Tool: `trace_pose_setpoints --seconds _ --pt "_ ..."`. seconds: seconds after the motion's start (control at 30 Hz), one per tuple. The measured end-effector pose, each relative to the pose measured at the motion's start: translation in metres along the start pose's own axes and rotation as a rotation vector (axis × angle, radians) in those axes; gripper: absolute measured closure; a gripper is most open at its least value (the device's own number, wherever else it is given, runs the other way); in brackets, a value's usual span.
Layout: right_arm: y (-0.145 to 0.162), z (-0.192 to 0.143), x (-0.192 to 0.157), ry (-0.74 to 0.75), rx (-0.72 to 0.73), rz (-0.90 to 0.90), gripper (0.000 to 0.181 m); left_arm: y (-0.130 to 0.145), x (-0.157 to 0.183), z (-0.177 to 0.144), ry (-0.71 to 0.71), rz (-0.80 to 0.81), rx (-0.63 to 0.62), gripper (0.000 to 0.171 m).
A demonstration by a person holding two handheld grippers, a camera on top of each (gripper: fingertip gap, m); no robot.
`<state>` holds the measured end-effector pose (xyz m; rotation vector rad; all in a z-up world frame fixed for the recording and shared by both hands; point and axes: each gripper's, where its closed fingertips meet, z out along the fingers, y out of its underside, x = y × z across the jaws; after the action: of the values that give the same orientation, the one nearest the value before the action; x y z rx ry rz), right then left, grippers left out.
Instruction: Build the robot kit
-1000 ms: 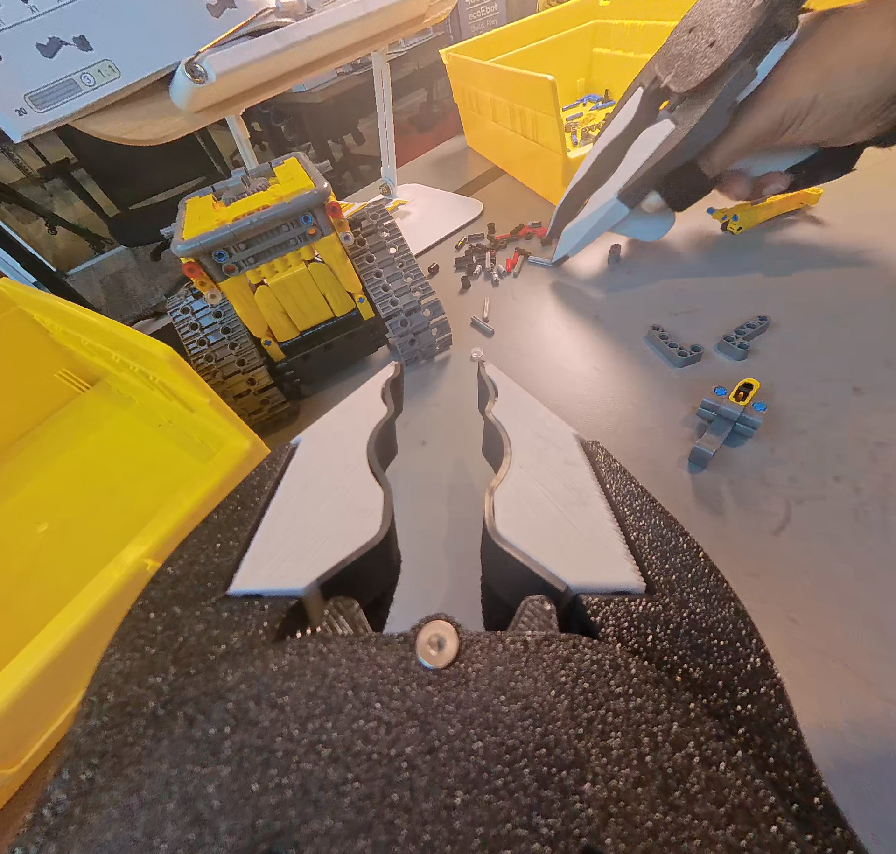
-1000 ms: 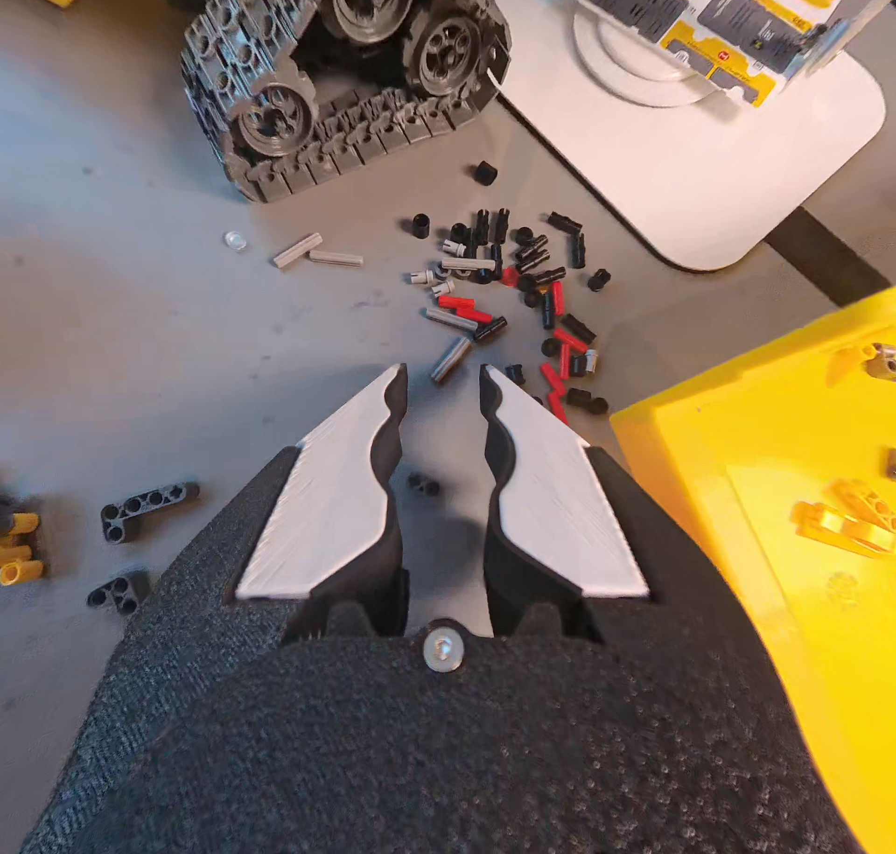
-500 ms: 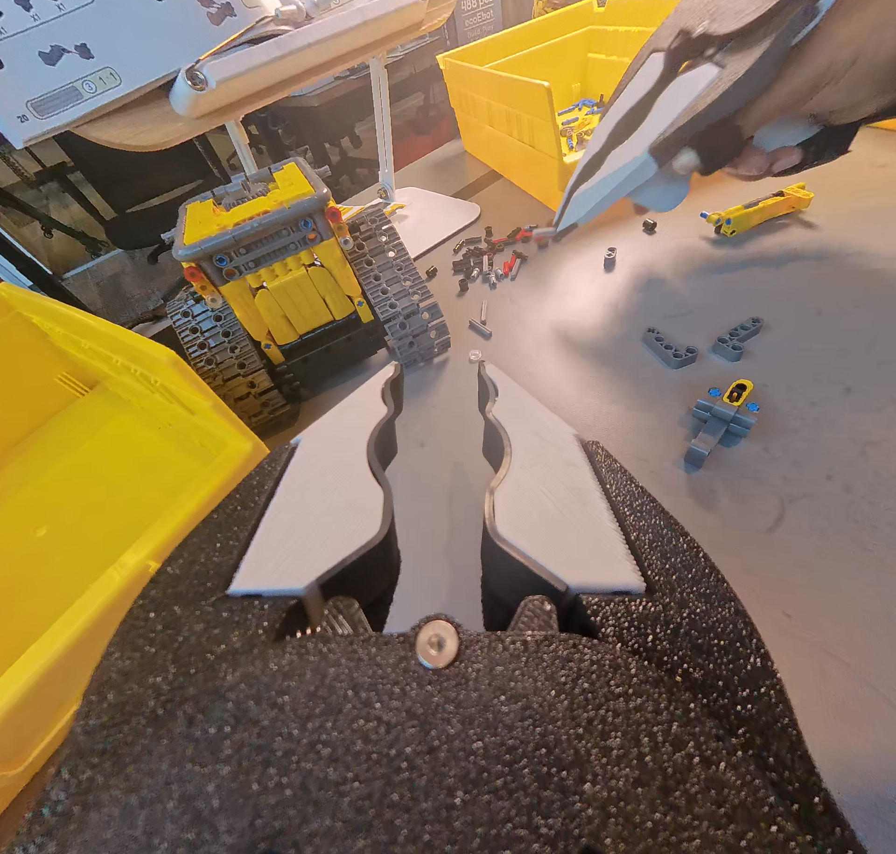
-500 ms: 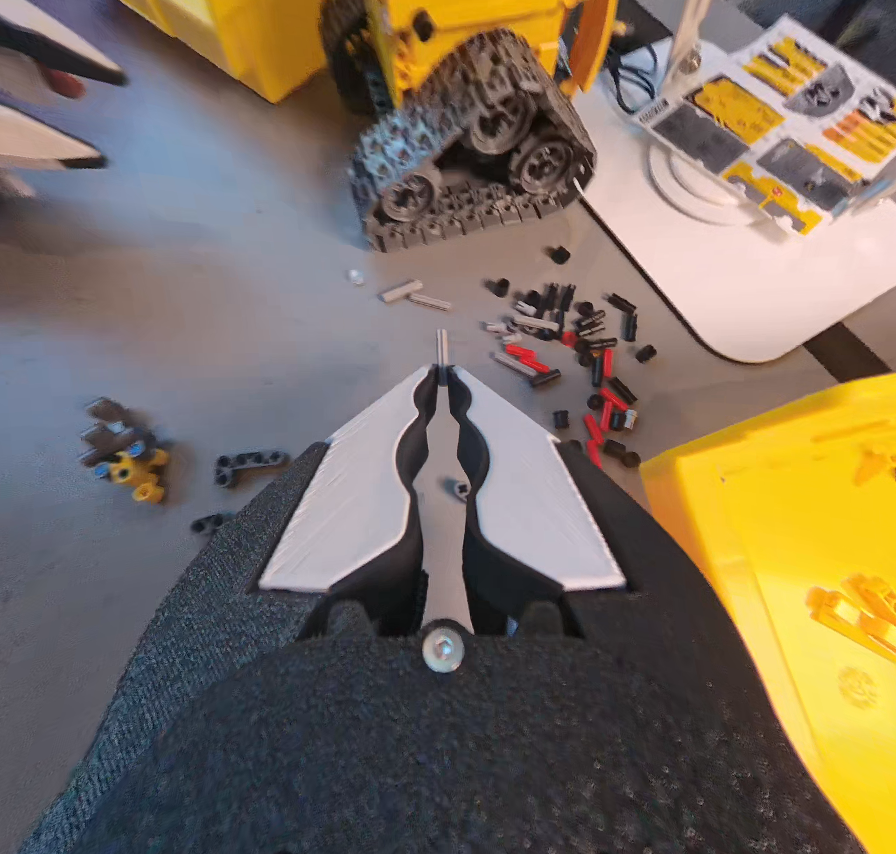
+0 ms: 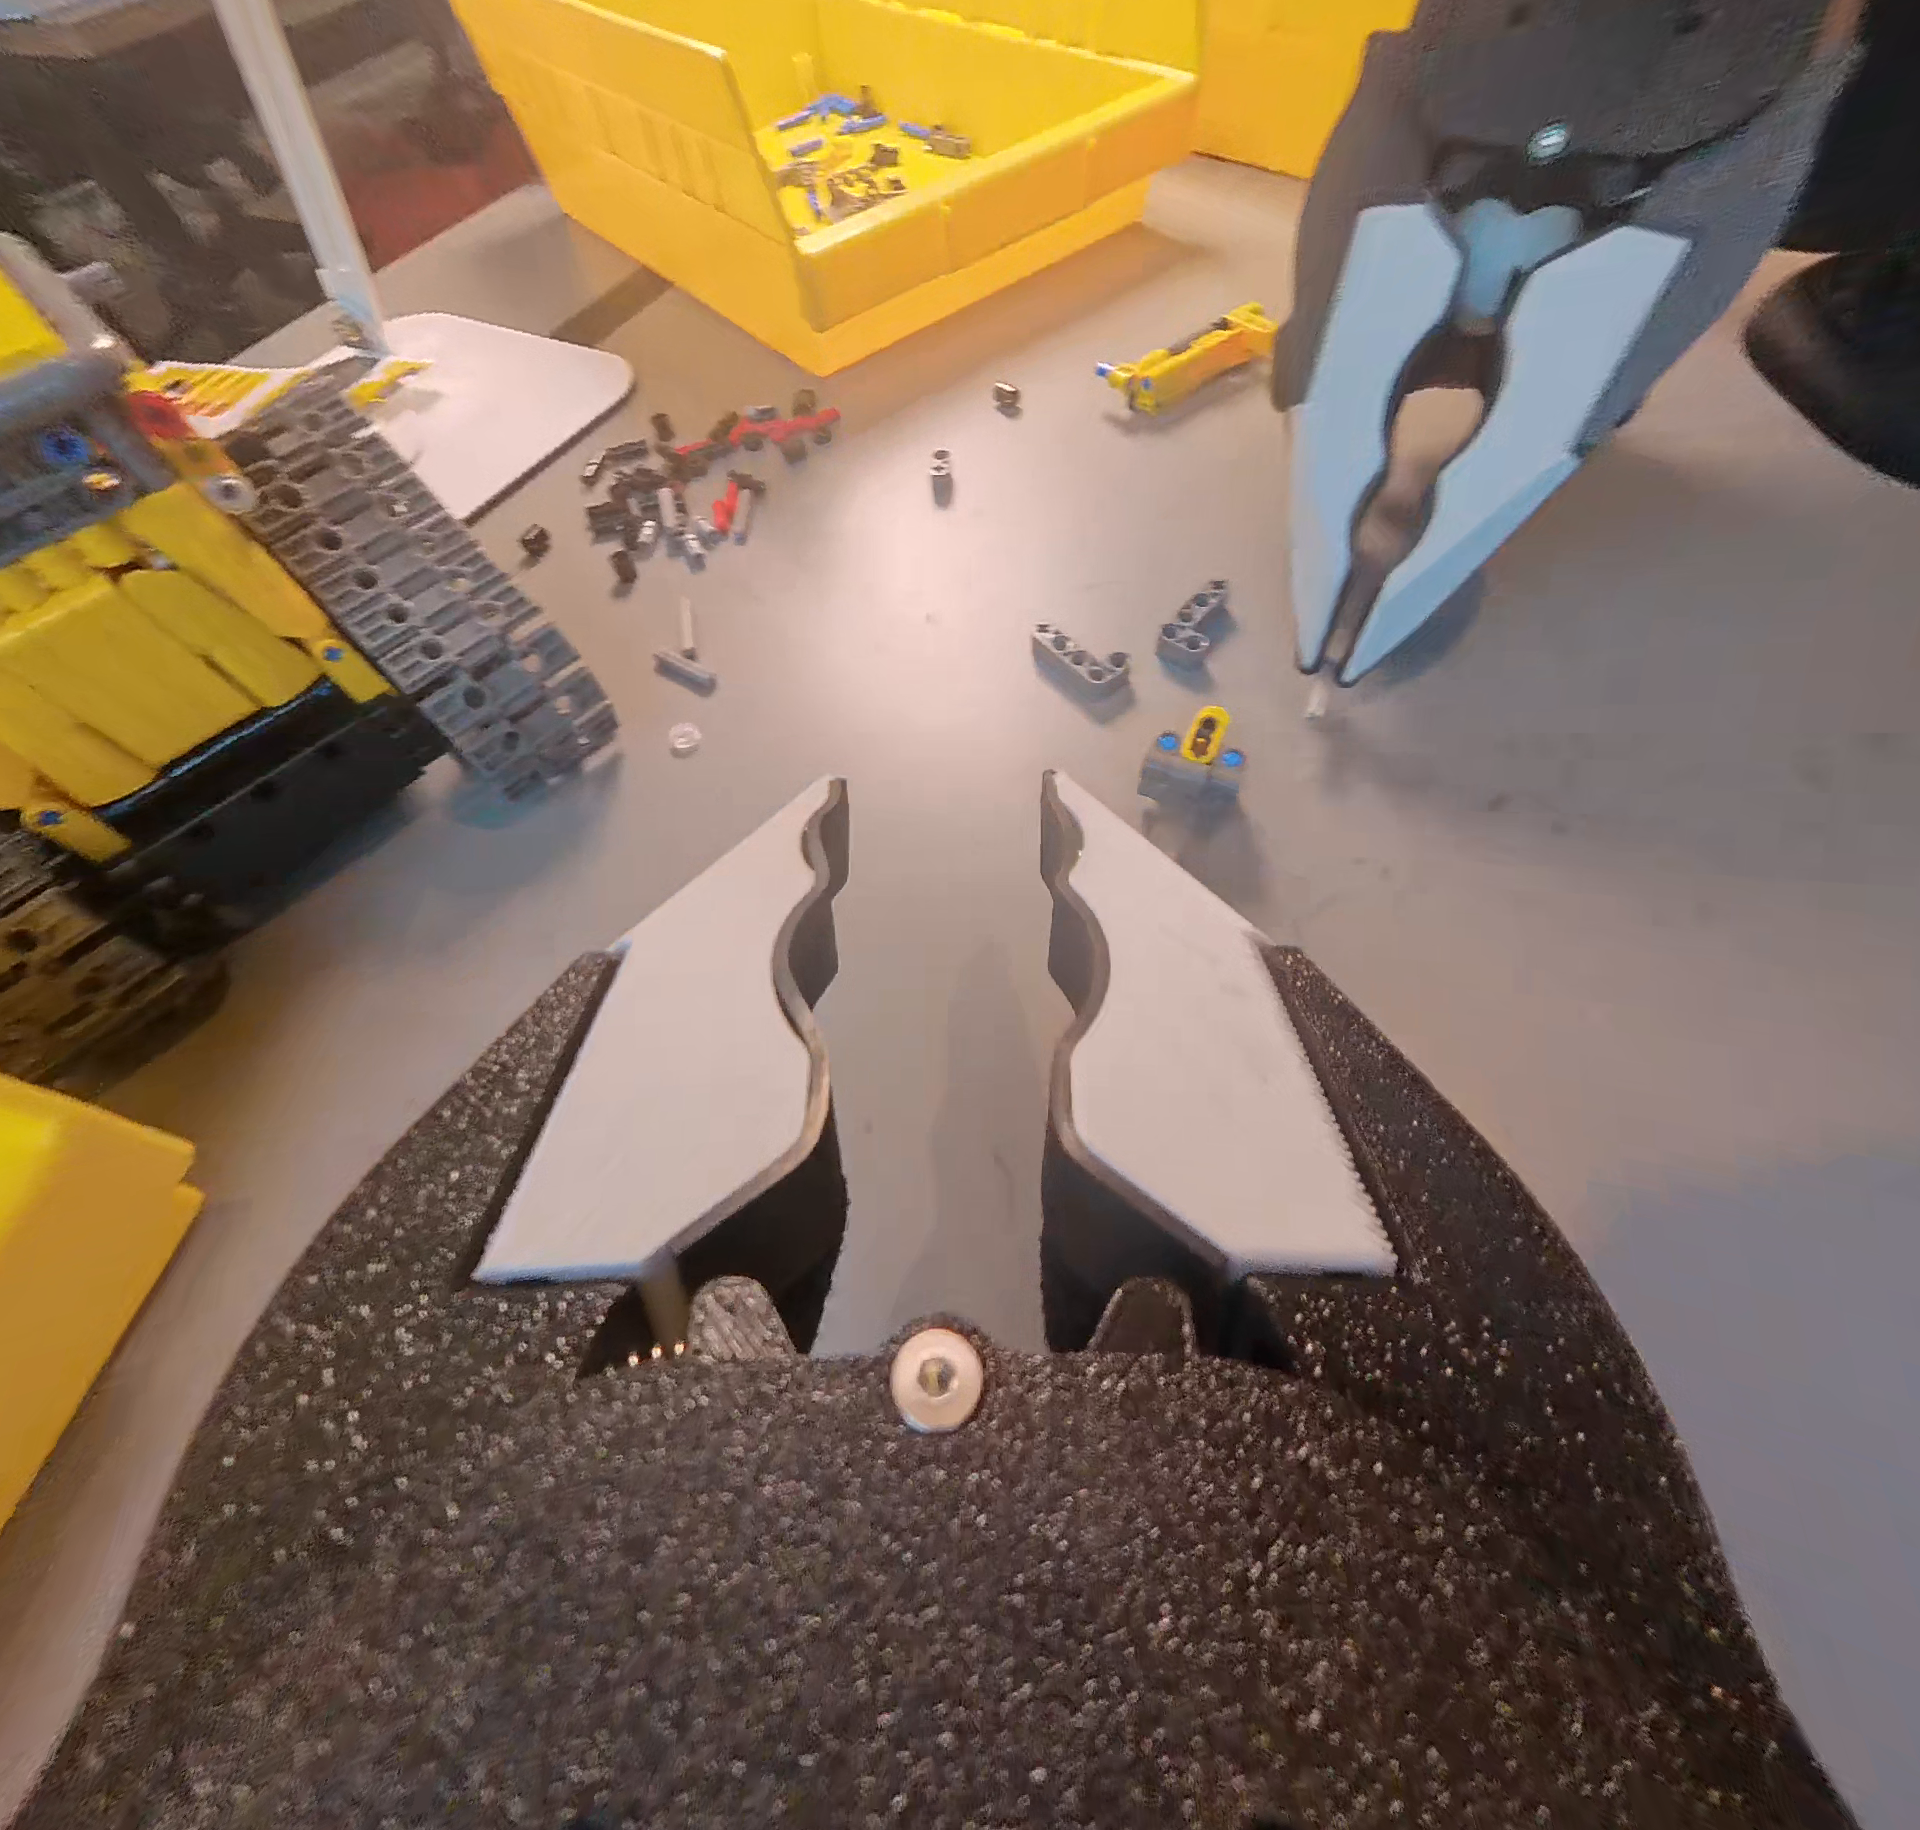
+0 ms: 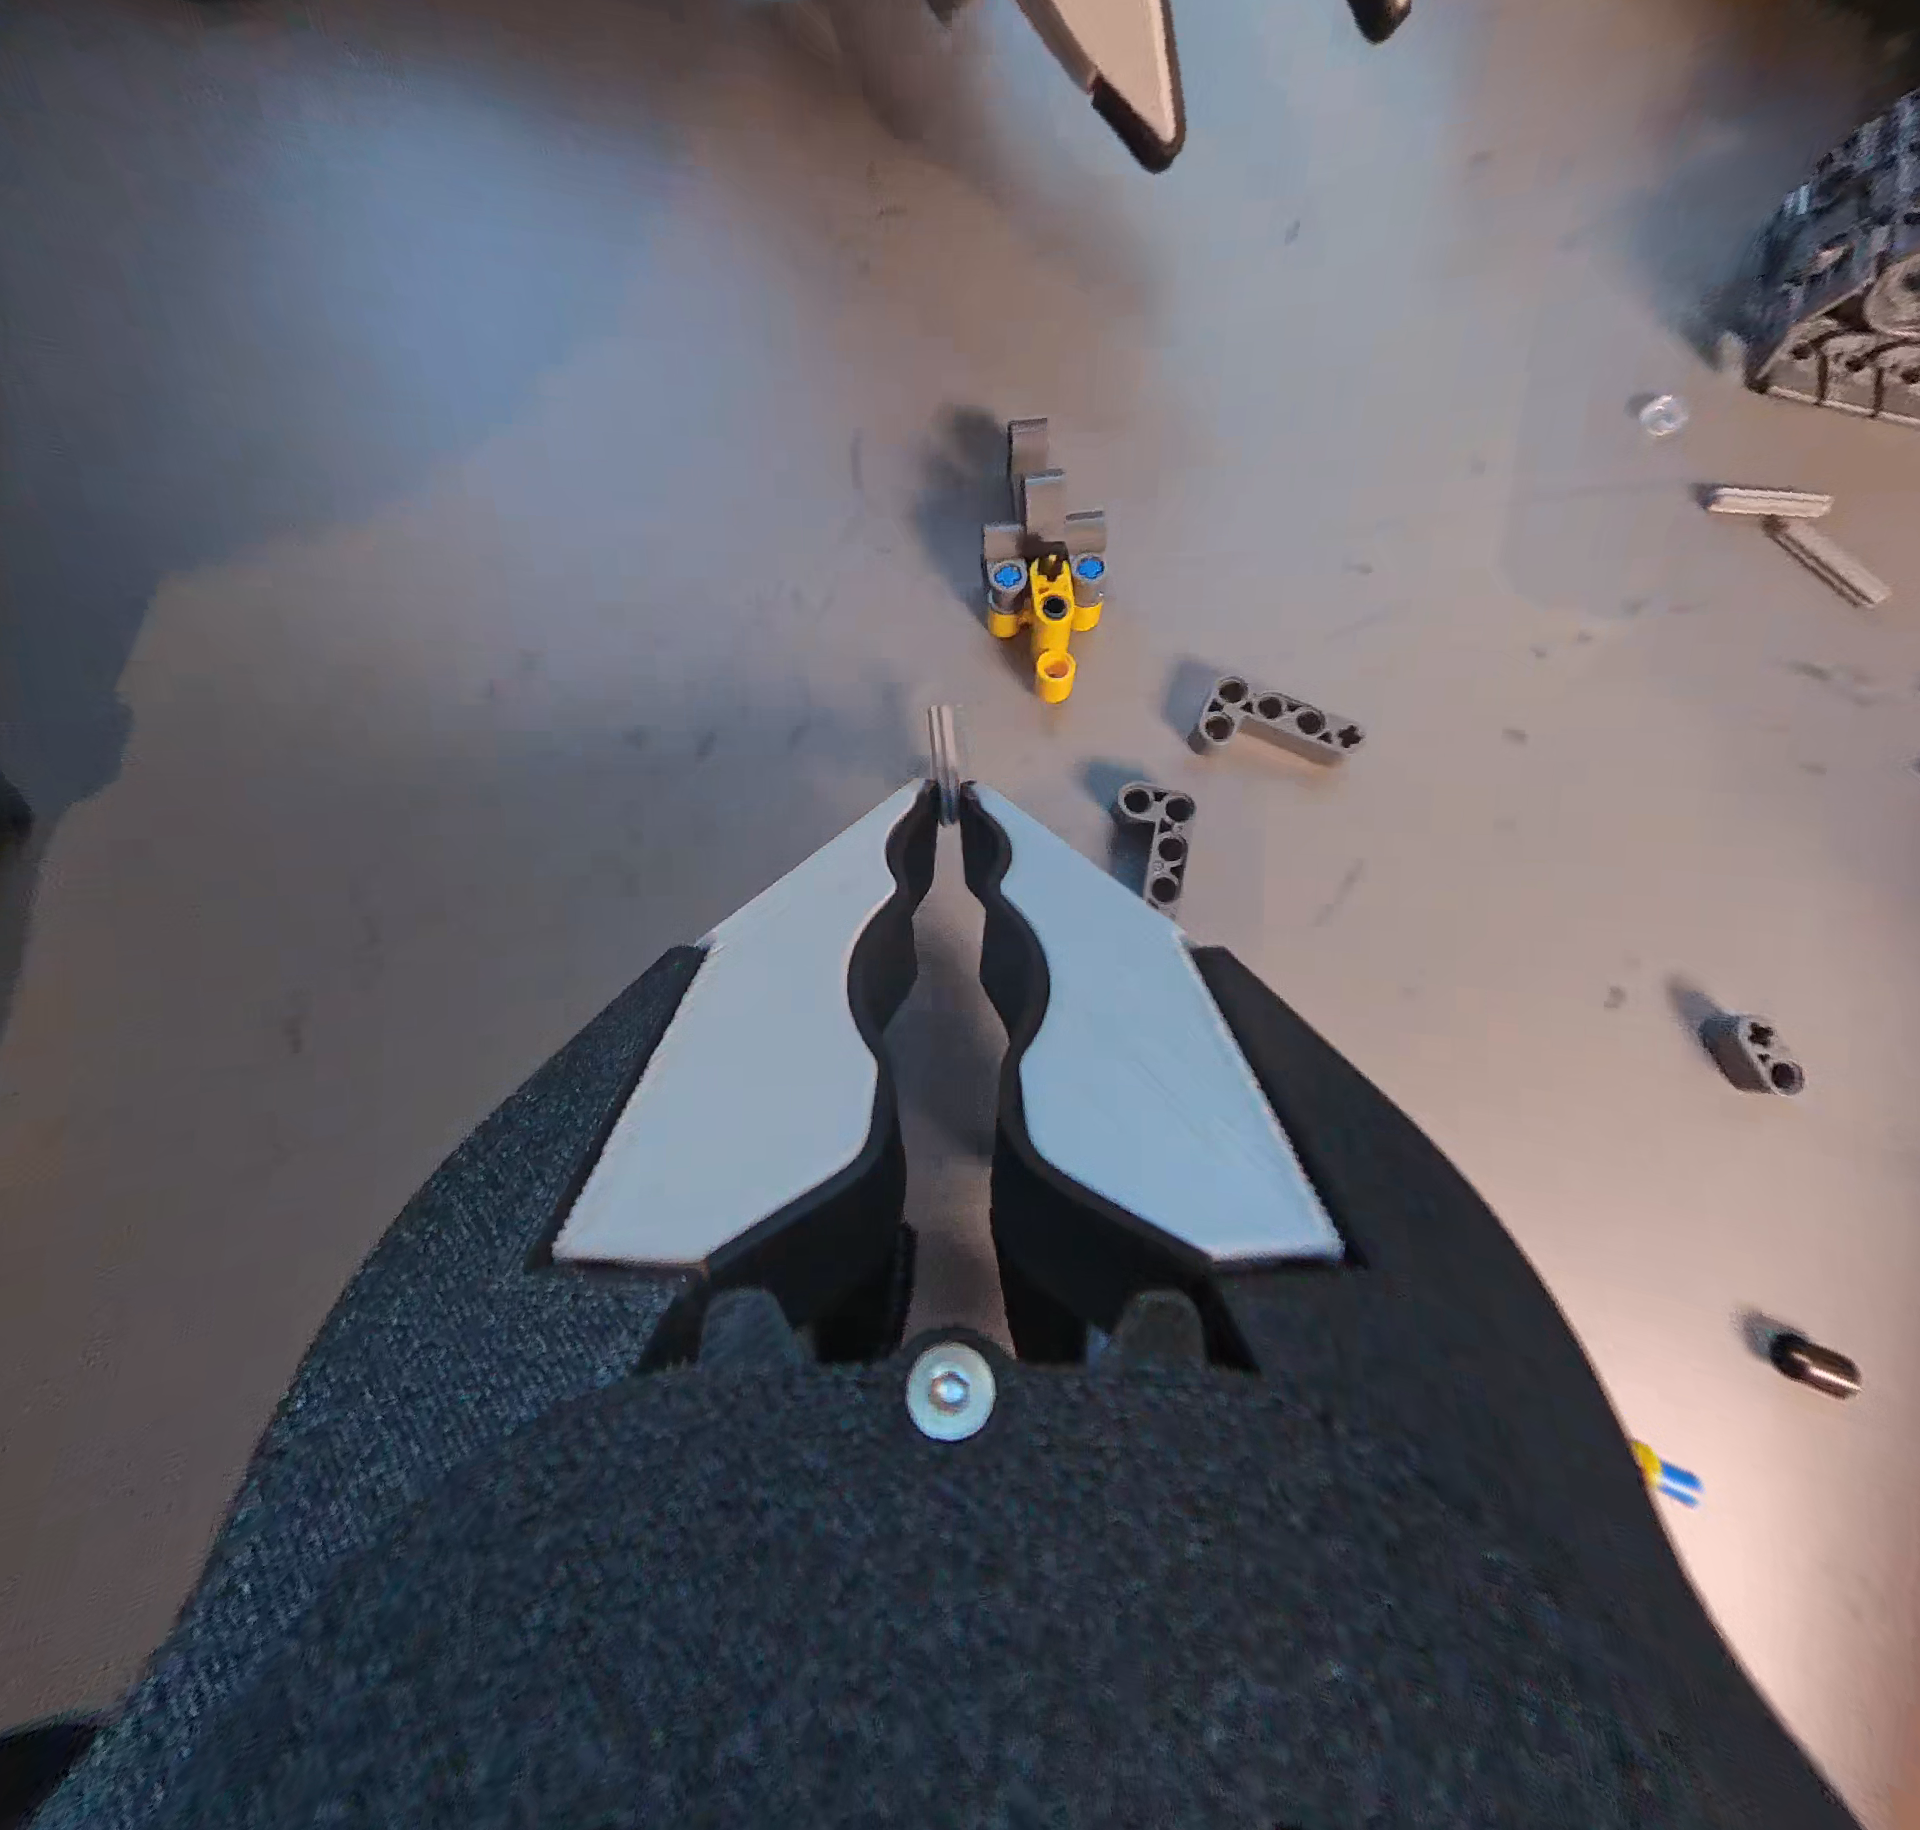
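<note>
Fingers of your right gripper (image 6: 945, 791) are pinching a thin grey rod (image 6: 944, 747) near the small yellow-grey assembly (image 6: 1044, 575); your left gripper (image 5: 943, 793) is hanging wide apart, holding nothing, over the table (image 5: 1455, 949).

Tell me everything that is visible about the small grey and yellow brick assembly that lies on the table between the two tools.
The small grey and yellow plastic brick assembly lies flat on the grey table, touching no tool. Stepped grey beams form one end; a yellow connector with a dark hole and a round open tip forms the other, flanked by two blue pins. That tip points toward the right tool, which is shut on a thin light grey axle close by. In the left wrist view it lies just beyond the right fingertip of the open left tool.
</note>
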<state>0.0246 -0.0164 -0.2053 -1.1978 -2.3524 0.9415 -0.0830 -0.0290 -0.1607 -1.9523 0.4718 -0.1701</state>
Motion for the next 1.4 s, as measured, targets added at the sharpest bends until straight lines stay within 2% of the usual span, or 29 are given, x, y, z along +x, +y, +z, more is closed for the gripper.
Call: trace_pose_setpoints --seconds 0.2,0.37,0.57,0.67,0.77,0.9,1.07,1.23,1.4 --pt "0.006 0.005 -0.003 0.012 -0.054 -0.036 0.177 0.010 0.037 0.000 0.229 -0.023 -0.054 0.124" --pt "0.006 0.005 -0.003 0.042 -0.053 -0.056 0.176 0.029 0.050 0.007 0.254 0.045 -0.178 0.124" --pt "0.005 0.003 0.001 0.067 -0.035 -0.049 0.167 0.045 0.054 0.015 0.217 0.121 -0.274 0.142" --pt "-0.007 -0.004 -0.002 0.024 0.067 0.000 0.164 0.045 0.055 0.015 0.211 0.141 -0.274 0.155" --pt "-0.018 -0.018 0.013 0.076 0.159 0.034 0.164 0.046 0.052 0.015 0.191 0.153 -0.278 0.171" --pt "-0.014 -0.030 0.040 0.208 0.192 0.052 0.164 0.048 0.047 0.014 0.174 0.148 -0.284 0.171" --pt "-0.006 -0.033 0.055 0.269 0.182 0.083 0.164 0.048 0.034 0.012 0.128 0.136 -0.282 0.171" --pt "0.004 -0.027 0.060 0.315 0.122 0.061 0.164 0.036 0.026 0.009 0.118 0.062 -0.210 0.145" --pt "0.009 -0.020 0.055 0.291 0.086 0.038 0.164 0.027 0.039 0.007 0.197 0.015 -0.166 0.138"
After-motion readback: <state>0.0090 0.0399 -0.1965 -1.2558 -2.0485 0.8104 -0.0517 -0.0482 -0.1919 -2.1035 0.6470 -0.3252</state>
